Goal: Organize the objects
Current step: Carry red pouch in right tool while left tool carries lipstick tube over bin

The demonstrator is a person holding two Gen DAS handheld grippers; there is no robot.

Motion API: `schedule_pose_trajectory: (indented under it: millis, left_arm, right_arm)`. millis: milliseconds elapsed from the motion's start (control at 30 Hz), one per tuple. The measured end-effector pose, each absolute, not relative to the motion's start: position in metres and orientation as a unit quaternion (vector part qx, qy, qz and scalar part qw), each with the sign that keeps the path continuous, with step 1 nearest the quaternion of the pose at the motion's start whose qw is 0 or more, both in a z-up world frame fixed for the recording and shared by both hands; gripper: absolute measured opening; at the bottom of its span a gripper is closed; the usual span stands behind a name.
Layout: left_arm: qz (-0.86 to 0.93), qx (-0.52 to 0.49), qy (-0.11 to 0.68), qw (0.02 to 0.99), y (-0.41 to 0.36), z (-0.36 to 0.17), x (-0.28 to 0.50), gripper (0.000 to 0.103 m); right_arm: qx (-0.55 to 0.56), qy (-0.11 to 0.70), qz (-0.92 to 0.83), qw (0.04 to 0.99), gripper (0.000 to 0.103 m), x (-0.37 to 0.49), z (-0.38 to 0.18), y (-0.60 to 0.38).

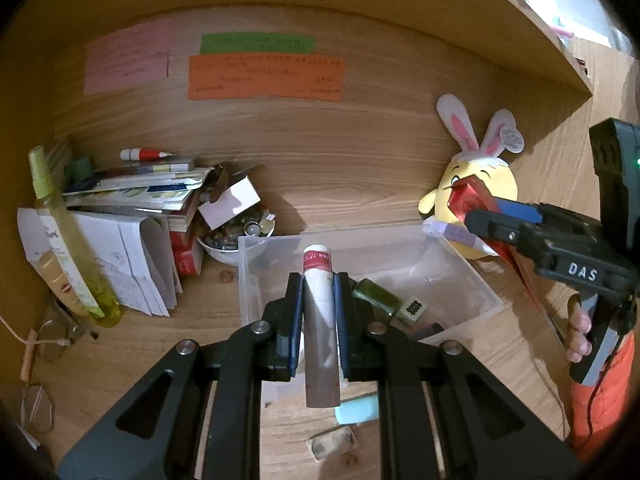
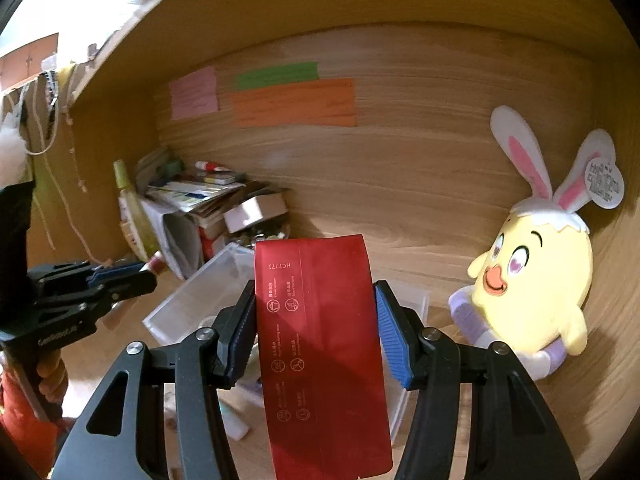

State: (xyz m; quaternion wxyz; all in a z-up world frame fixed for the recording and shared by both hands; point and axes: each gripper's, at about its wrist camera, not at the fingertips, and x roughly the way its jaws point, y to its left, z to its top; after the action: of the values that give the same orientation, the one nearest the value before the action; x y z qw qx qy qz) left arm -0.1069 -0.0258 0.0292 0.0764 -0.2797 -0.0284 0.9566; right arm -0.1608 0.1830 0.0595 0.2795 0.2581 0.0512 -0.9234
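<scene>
My left gripper (image 1: 318, 292) is shut on a white tube with a red label (image 1: 319, 320) and holds it over the near edge of a clear plastic bin (image 1: 472, 280). The bin holds a green bottle (image 1: 378, 296) and small items. My right gripper (image 2: 316, 320) is shut on a flat red foil pouch (image 2: 320, 344), held above the bin's right part (image 2: 188, 300). In the left wrist view the right gripper (image 1: 480, 216) and the pouch (image 1: 468, 196) show at the right. In the right wrist view the left gripper (image 2: 136, 276) shows at the left.
A yellow chick plush with rabbit ears (image 2: 532, 284) leans on the back wall at the right. At the left are stacked books and papers (image 1: 132, 192), a yellow-green spray bottle (image 1: 68, 236) and a bowl of small items (image 1: 232, 236). Glasses (image 1: 48, 344) lie at the near left.
</scene>
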Motion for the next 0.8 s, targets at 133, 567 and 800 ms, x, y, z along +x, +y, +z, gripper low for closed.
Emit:
schedule_pose_trajectory:
  millis: [133, 567, 800]
  left_arm:
    - [0.955, -0.285, -0.030, 0.076, -0.024, 0.027, -0.119, 0.014]
    - [0.941, -0.327, -0.040, 0.074, -0.020, 0.002, -0.157, 0.014]
    - [0.930, -0.354, -0.042, 0.084, -0.017, -0.015, -0.170, 0.014]
  right_arm:
    - [0.260, 0.052, -0.925, 0.272, 0.052, -0.172, 0.061, 0.181]
    - [0.305, 0.062, -0.913, 0.264, 0.052, -0.204, 0.025, 0.161]
    - [0.331, 0.092, -0.902, 0.261, 0.052, -0.214, 0.003, 0.150]
